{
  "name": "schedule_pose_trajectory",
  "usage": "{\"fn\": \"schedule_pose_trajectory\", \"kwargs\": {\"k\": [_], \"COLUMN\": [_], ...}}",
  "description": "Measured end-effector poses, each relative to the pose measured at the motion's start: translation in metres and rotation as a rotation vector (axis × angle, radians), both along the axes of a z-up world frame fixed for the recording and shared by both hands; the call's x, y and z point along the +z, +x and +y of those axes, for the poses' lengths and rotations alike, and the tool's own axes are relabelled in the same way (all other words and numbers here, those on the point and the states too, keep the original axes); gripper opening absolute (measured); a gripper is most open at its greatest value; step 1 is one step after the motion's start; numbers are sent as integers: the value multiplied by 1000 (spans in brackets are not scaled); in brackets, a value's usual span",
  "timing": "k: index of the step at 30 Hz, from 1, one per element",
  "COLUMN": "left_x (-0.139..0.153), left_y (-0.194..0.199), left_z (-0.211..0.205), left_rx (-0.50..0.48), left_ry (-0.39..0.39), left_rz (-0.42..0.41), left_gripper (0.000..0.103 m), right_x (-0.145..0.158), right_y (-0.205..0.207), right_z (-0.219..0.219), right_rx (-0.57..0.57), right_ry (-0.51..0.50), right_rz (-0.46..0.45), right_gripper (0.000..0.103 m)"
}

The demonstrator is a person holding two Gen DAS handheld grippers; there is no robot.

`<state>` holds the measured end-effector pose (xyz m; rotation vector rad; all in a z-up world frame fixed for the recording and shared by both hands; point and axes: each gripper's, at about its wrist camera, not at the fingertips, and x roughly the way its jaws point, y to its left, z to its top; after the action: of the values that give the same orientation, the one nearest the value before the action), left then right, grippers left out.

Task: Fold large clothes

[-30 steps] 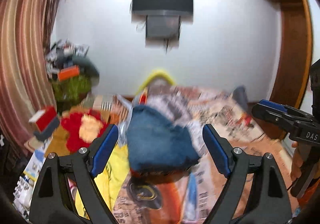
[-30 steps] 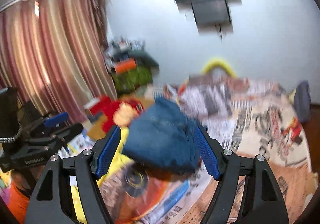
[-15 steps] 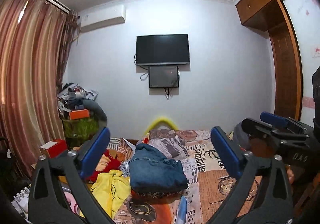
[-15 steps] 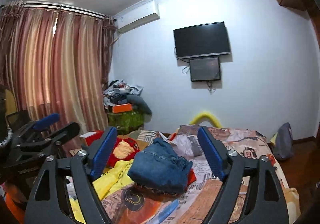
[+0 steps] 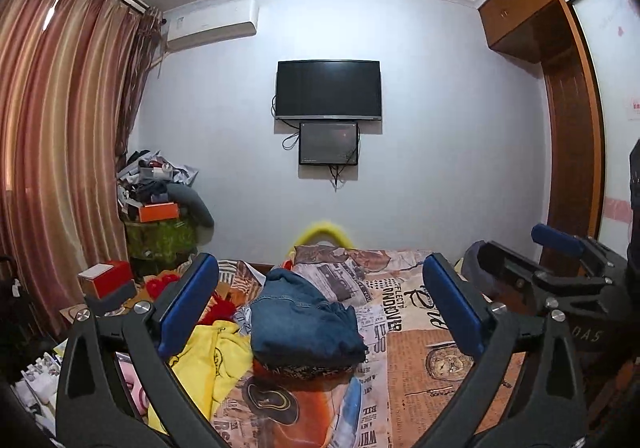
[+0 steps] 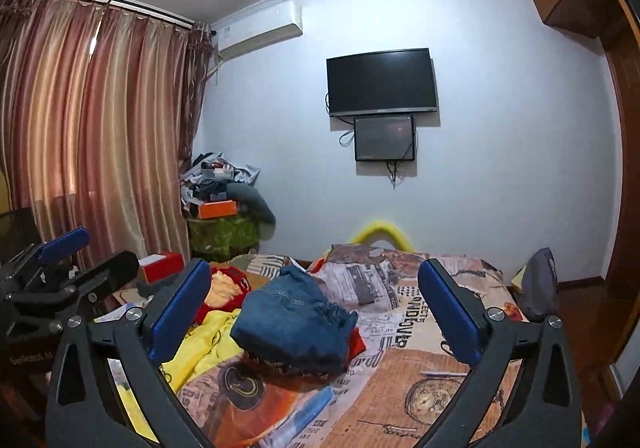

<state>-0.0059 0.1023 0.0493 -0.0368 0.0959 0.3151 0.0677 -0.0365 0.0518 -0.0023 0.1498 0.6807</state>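
Left wrist view: at the far left, a yellow top (image 5: pixel 208 352) lies crumpled on the bed (image 5: pixel 420 360). Just beside it sits the folded blue jeans (image 5: pixel 300 324), resting on a dark patterned cloth. The left tongs (image 5: pixel 320 312) hang above the bed, spread wide, holding nothing. On the right the right tongs (image 5: pixel 556 248) show from the side. In the right wrist view the right tongs (image 6: pixel 316 316) are wide apart too, with nothing in them, well back from the jeans (image 6: pixel 292 324).

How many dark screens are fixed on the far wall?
2: the large screen hangs high on the wall, and the small screen sits directly under it. None seems hidden.
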Motion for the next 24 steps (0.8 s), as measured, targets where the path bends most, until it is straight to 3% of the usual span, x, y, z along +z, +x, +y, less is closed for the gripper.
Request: {"fn": "schedule_pose_trajectory", "kwargs": {"k": [24], "left_x": [-10], "left_y": [6], "left_z": [10], "left_rx": [38], "left_ry": [-28], "left_rz": [37], "left_gripper": [103], "right_x": [-6], "right_y": [-1], "right_z": [-7], "right_rx": [5], "right_ry": [-15], "right_rz": [50], "right_gripper": [103]}}
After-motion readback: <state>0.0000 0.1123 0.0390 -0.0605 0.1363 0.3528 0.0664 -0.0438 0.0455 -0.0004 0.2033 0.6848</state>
